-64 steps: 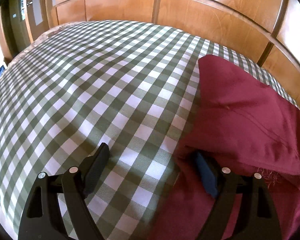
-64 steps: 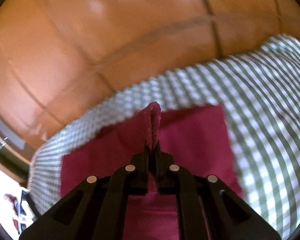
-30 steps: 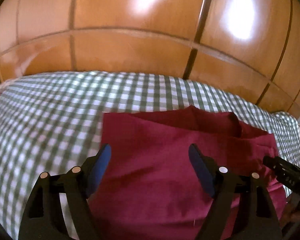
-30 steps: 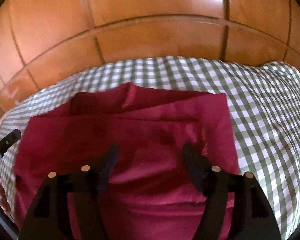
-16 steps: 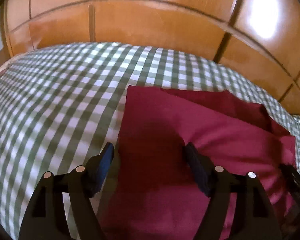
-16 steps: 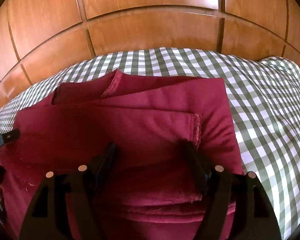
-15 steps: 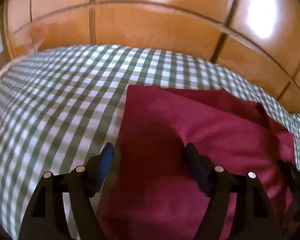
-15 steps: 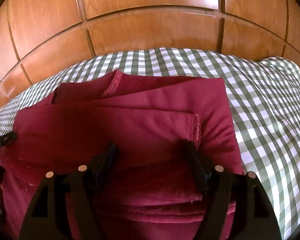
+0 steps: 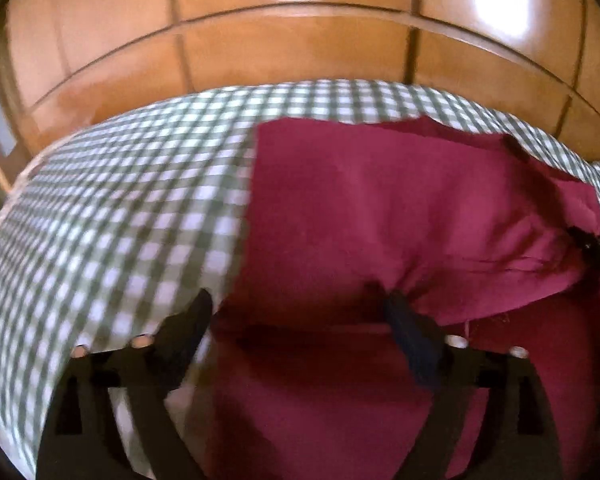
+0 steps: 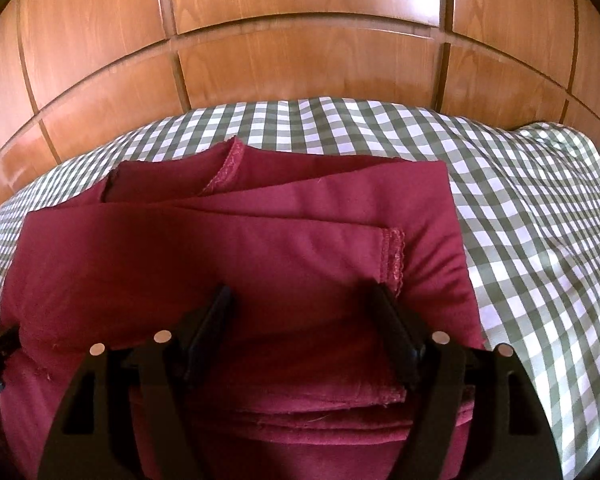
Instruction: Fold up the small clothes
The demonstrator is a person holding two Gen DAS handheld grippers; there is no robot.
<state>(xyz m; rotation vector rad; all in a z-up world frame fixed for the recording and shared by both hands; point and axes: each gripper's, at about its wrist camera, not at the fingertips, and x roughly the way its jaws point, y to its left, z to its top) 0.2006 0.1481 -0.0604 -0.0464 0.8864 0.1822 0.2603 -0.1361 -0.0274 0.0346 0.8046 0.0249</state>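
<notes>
A dark red garment (image 10: 292, 232) lies folded in several layers on the green and white checked cloth (image 10: 520, 208). It also shows in the left wrist view (image 9: 380, 216). My right gripper (image 10: 302, 304) is open, low over the garment's near part, with its fingers spread over the top layer. My left gripper (image 9: 300, 312) is open at the garment's left edge: its right finger presses into the fabric and its left finger is over the checked cloth (image 9: 132, 200). Neither holds anything. The other gripper's black tip (image 9: 596, 248) shows at the right edge of the left wrist view.
Wooden panelled cupboard doors (image 10: 300, 40) rise right behind the far edge of the checked surface. The checked cloth extends left of the garment in the left wrist view and right of it in the right wrist view.
The right gripper let go of the garment's edge and opened two seconds back, then stayed still. The left gripper swung from the checked cloth onto the garment's left edge and is still moving, blurred.
</notes>
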